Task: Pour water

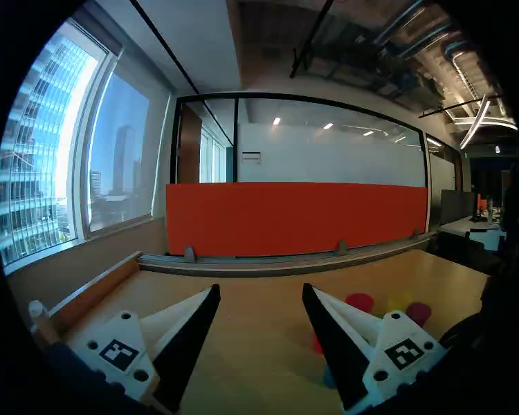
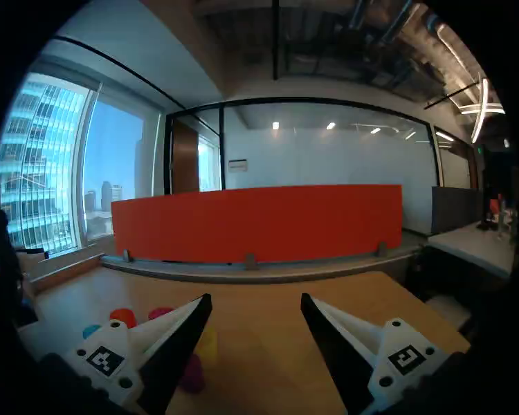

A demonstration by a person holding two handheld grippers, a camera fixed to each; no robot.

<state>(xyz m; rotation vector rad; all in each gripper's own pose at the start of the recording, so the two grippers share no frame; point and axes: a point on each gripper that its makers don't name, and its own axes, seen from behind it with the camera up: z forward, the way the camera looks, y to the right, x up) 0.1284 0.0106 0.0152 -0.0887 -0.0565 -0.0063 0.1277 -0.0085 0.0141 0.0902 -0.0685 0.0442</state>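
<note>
Wooden table (image 1: 259, 325); coloured cups (image 1: 360, 301)

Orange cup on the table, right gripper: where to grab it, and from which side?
Orange cup: probably grip its round side wall just under the rim, with the right gripper coming in from the near side. The pink cup and blue cup flank it, so the finger gaps look narrow. Its lower part is hidden behind a finger.

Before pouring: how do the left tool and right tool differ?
The left tool has the coloured cups by its right finger; the right tool has them by its left finger. The left tool is nearer the window, the right tool farther. Both open, empty, over the table.
</note>
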